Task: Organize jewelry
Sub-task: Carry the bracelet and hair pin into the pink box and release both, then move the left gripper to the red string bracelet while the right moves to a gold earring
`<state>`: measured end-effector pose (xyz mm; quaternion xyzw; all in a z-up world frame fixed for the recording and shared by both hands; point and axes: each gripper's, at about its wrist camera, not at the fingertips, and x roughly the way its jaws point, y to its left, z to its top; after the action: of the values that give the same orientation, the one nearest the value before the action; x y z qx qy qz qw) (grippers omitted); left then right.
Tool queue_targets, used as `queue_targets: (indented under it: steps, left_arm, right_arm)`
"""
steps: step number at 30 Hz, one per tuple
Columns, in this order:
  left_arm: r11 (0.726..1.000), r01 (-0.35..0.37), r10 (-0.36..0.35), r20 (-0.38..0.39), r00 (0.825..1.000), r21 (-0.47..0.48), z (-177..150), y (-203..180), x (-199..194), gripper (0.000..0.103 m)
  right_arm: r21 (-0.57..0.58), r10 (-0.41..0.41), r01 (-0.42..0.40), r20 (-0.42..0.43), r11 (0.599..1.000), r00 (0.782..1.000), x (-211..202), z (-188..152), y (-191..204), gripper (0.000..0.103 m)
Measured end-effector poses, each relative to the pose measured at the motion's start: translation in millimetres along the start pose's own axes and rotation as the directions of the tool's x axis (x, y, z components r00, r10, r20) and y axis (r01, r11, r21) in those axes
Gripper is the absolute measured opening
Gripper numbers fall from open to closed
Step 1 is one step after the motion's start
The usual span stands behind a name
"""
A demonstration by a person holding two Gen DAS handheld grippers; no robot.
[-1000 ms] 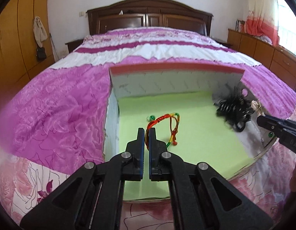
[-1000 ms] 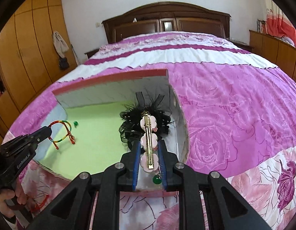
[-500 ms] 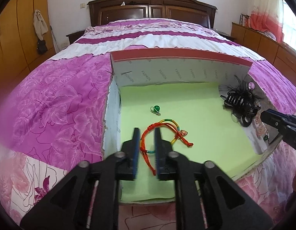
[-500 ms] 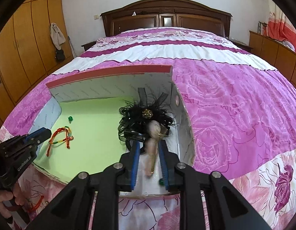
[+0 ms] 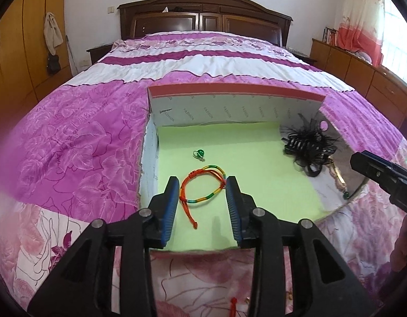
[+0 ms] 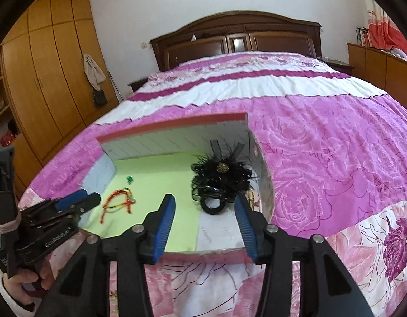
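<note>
An open cardboard box (image 5: 230, 97) with a light green floor lies on the bed; it also shows in the right wrist view (image 6: 174, 125). A multicoloured cord bracelet (image 5: 203, 187) lies on the floor near the front left, between the fingers of my open, empty left gripper (image 5: 202, 206). A green bead earring (image 5: 199, 154) lies behind it. A black feather hair clip (image 6: 222, 177) rests at the right wall, with a pink flower hair clip (image 5: 336, 175) beside it. My right gripper (image 6: 204, 219) is open and empty just in front of the black clip.
The box sits on a pink and purple floral bedspread (image 5: 79, 142). A dark wooden headboard (image 5: 203, 10) stands at the far end. Wooden wardrobes (image 6: 45, 84) line the left wall and low cabinets (image 5: 361, 74) the right. A red cord (image 5: 233, 302) lies on the bedspread below the left gripper.
My left gripper opened and let the bracelet drop onto the green floor. My right gripper opened and released the pink flower clip beside the black feather clip, then drew back.
</note>
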<state>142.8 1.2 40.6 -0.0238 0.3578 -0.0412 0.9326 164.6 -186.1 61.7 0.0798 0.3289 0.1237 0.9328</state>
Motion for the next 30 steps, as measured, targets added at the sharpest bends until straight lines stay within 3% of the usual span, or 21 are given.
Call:
queue_targets:
  steps: [13, 30]
  left_arm:
    - [0.999, 0.048, -0.048, 0.007, 0.999, 0.015, -6, -4, -41, 0.03]
    - [0.995, 0.1, -0.102, -0.091, 0.991, -0.023, -29, 7, -60, 0.032]
  right_arm:
    - [0.026, 0.067, -0.069, 0.057, 0.997, 0.996, -52, -6, 14, 0.051]
    - [0.058, 0.058, -0.058, -0.007, 0.997, 0.998, -77, -41, 3, 0.052]
